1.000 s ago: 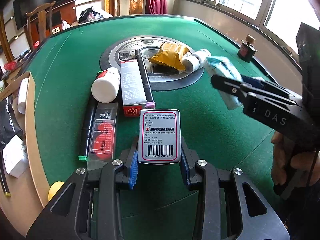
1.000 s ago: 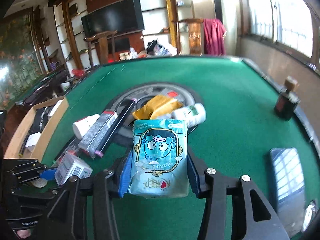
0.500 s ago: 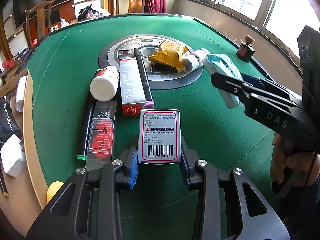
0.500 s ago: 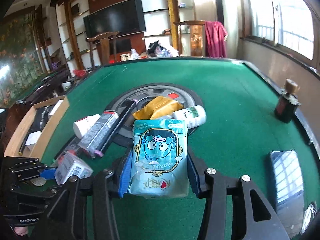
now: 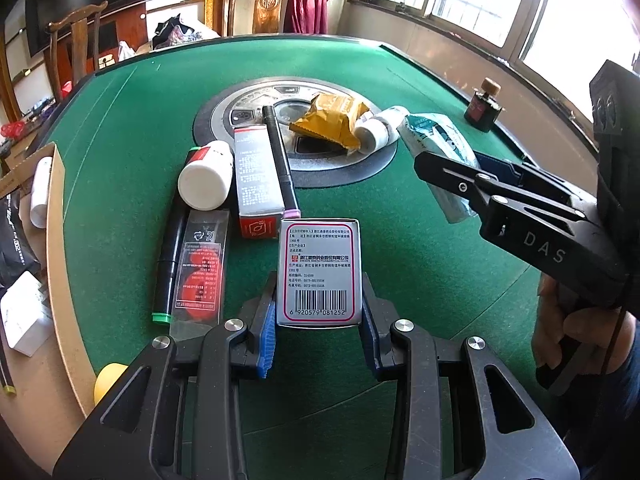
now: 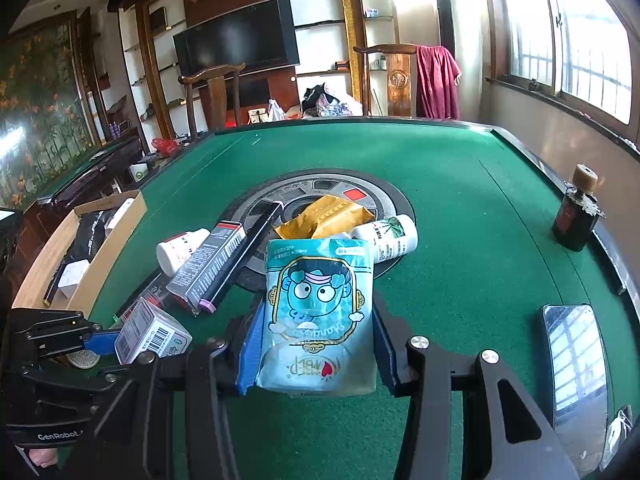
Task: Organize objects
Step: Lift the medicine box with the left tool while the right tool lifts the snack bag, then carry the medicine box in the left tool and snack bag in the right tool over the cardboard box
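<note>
My left gripper [image 5: 318,330] is shut on a silver medicine box [image 5: 319,272] with a pink border and a barcode, held above the green table. The same box [image 6: 150,334] shows at the lower left of the right wrist view. My right gripper [image 6: 314,354] is shut on a teal cartoon pouch [image 6: 318,312]; that pouch [image 5: 436,148] appears at the right in the left wrist view. On the felt lie a white bottle [image 5: 206,176], a grey and red carton [image 5: 256,182], a black pen [image 5: 282,160], a yellow packet [image 5: 332,120] and a second white bottle [image 6: 390,236].
A cardboard box [image 6: 86,248] with several items stands off the table's left edge. A dark small bottle [image 6: 576,216] stands on the right rail, and a phone [image 6: 576,356] lies near the right front. A clear red packet [image 5: 200,268] and a black marker [image 5: 170,252] lie at the left.
</note>
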Motion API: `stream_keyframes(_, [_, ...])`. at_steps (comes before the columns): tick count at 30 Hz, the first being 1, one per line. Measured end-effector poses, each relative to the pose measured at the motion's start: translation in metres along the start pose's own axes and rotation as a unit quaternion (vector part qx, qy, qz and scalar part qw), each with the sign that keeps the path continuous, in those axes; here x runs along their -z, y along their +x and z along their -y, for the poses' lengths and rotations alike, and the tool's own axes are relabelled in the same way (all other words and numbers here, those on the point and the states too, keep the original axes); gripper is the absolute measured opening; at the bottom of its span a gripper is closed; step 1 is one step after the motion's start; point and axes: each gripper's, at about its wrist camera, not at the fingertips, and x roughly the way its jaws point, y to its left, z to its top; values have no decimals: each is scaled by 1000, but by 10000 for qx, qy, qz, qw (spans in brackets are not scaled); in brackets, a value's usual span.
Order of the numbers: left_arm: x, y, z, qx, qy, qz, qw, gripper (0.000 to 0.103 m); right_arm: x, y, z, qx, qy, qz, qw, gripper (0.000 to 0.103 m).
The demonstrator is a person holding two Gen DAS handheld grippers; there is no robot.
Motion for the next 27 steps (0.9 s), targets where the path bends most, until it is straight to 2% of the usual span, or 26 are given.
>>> stream_keyframes(6, [-4, -28, -15, 196, -377, 280, 9987, 34, -2, -2, -3, -126, 30, 37, 9999, 48])
stream_keyframes(10, [-1, -59, -28, 113, -497, 559, 9971, 34, -3, -4, -10, -313, 125, -32, 9994, 48])
stream_keyframes(13, [4, -80, -44, 50, -634, 707, 9955, 34, -3, -3, -19, -629, 317, -151, 9974, 49])
stream_keyframes(19, [22, -113, -81, -193, -972, 944, 9906, 34, -12, -7, -54, -948, 179, -215, 9951, 50])
stream_keyframes(27, [50, -140, -137, -462, -1573, 1117, 9801, 34, -29, -9, -120, -1396, -315, -310, 9892, 50])
